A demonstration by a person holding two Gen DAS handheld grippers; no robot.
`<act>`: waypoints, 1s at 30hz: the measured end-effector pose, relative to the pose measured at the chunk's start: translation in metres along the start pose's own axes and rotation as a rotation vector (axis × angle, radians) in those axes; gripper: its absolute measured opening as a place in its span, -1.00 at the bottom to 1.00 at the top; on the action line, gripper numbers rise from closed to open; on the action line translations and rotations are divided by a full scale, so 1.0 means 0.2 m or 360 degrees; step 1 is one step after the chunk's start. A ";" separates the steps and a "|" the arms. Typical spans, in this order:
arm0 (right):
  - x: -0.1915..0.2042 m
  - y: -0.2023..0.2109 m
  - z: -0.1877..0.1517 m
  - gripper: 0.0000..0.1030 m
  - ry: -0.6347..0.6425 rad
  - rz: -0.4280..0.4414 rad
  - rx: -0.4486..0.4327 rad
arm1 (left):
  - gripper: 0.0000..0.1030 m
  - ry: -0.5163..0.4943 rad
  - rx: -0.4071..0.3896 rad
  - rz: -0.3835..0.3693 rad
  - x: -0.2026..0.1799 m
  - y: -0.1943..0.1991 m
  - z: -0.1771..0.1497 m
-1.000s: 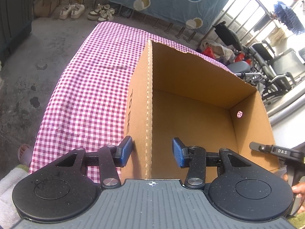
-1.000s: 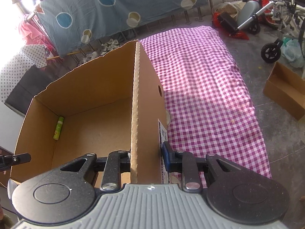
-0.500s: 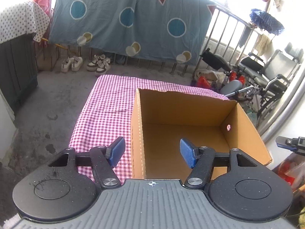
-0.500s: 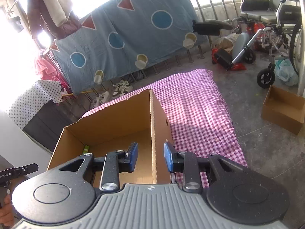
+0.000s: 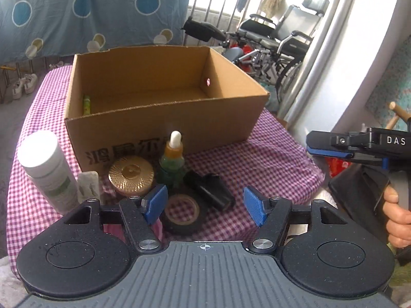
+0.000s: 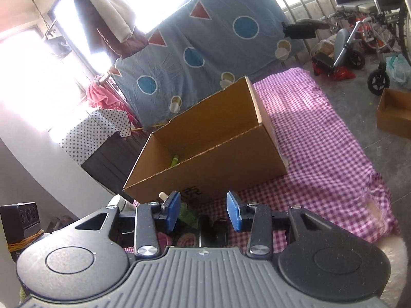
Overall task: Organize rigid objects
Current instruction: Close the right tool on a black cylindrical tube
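Both my grippers have pulled back off the cardboard box (image 5: 164, 118). Left gripper (image 5: 205, 206) open, empty; right gripper (image 6: 201, 211) opening, empty. Dropper bottle (image 5: 170, 163), tape roll (image 5: 182, 214) crowd the checked tablecloth's (image 5: 269, 164) near edge: a careless reach could topple the bottle.

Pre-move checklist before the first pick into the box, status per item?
1. Left gripper empty, fingers apart: ok.
2. Right gripper empty: ok, jaws opening, nothing pressed between them.
3. Cardboard box open on top, room inside: ok; only a small green tube at one wall.
4. Items reachable in front of the box: ok; tape roll, black case, dropper bottle, gold lid, white bottle.
5. Dropper bottle upright: ok, though crowded by neighbours.
6. Grippers clear of each other: ok.
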State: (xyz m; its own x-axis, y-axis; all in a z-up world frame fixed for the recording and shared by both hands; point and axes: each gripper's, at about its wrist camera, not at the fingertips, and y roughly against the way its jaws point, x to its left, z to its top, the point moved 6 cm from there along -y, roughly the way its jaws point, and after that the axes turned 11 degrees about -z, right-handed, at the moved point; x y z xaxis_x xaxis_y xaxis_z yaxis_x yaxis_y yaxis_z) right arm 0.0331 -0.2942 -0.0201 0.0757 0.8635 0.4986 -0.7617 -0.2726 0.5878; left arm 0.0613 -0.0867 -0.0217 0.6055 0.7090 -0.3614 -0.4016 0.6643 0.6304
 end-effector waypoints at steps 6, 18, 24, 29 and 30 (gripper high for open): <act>0.04 -0.28 -0.15 -0.23 -0.0084 0.0055 0.0218 | 0.09 -0.0097 0.0172 0.0032 -0.06 -0.28 -0.09; 0.08 -0.57 -0.20 -0.40 -0.0025 0.0011 0.0423 | -0.16 -0.0033 0.0213 0.0016 -0.05 -0.43 -0.10; 0.10 -0.62 -0.18 -0.49 0.0016 0.0010 0.0438 | -0.16 -0.0057 0.0200 0.0048 -0.04 -0.45 -0.07; 0.09 -0.61 -0.18 -0.58 0.0027 0.0009 0.0442 | -0.16 -0.0080 0.0202 0.0057 -0.06 -0.44 -0.07; 0.07 -0.61 -0.18 -0.58 0.0014 0.0015 0.0446 | -0.15 -0.0093 0.0205 0.0061 -0.06 -0.45 -0.07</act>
State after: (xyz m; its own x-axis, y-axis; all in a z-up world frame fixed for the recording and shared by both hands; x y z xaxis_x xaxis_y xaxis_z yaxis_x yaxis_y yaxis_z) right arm 0.1036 -0.2334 -0.1068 0.0627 0.8637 0.5001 -0.5546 -0.3865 0.7369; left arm 0.0794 -0.1512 -0.0835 0.6317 0.7160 -0.2972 -0.3362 0.5984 0.7272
